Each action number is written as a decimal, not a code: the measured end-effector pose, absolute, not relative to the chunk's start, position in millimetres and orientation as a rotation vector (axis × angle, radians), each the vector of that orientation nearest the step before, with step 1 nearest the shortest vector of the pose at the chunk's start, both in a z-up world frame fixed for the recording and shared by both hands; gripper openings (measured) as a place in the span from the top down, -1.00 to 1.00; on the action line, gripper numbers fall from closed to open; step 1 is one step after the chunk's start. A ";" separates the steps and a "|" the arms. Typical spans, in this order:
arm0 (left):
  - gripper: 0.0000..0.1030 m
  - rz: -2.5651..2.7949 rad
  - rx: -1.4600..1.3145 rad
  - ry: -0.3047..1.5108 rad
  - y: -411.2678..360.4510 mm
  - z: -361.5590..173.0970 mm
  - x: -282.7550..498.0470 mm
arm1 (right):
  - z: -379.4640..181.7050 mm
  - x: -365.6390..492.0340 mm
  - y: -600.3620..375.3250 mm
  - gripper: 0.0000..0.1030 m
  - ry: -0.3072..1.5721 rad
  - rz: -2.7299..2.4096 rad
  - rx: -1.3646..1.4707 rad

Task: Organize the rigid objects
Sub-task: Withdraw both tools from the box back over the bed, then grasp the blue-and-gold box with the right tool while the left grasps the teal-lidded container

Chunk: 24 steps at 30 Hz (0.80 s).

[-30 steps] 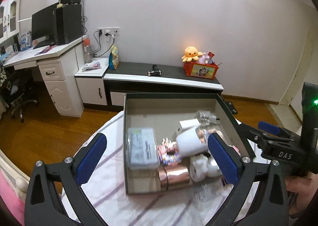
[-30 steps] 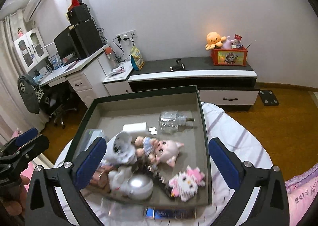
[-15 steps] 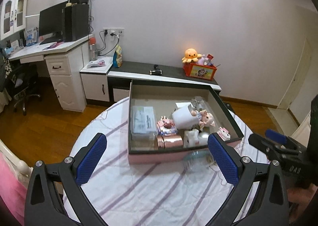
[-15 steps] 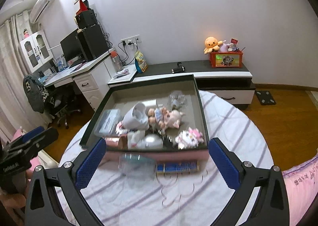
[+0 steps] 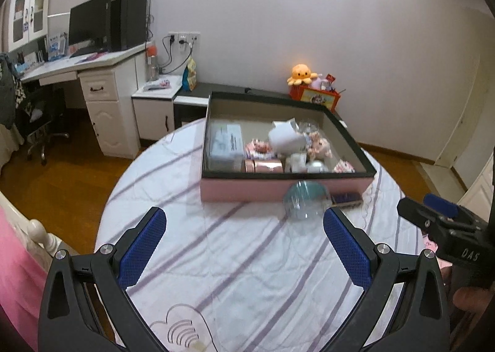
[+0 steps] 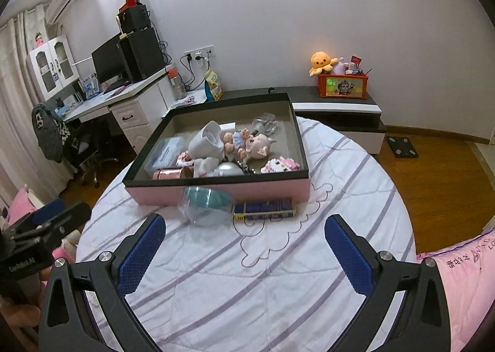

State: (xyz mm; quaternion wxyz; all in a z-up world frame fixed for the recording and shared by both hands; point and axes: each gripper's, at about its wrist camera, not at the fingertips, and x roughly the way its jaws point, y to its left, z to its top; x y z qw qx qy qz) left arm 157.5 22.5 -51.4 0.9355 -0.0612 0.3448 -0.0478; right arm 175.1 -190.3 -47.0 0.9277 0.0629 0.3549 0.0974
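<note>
A shallow pink box (image 6: 222, 188) with a dark rim is seen on the round striped table (image 6: 278, 274), filled with small toys, a copper tin (image 6: 168, 173) and a white cup (image 6: 205, 140). Just before it lie a clear teal-lidded jar (image 6: 205, 205) and a blue case (image 6: 264, 209). The fingers of both the left gripper (image 5: 244, 246) and the right gripper (image 6: 244, 246) are held wide apart, empty.

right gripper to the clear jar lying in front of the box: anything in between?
Nothing visible. The right gripper is open over bare striped cloth, and the clear jar lies just ahead, slightly left of centre, against the pink box. The blue case sits beside the jar, off the path.
</note>
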 end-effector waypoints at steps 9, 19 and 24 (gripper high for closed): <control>-0.99 -0.101 -0.135 0.716 18.1 -55.6 153.3 | -57.3 172.1 -194.7 -1.00 0.750 0.189 0.133; -0.99 -0.116 -0.135 0.771 4.1 -75.2 165.9 | -99.2 201.2 -202.5 -1.00 0.856 0.143 0.111; -0.99 -0.120 -0.128 0.802 -4.6 -86.9 176.4 | -119.7 224.1 -200.1 -1.00 0.900 0.147 0.111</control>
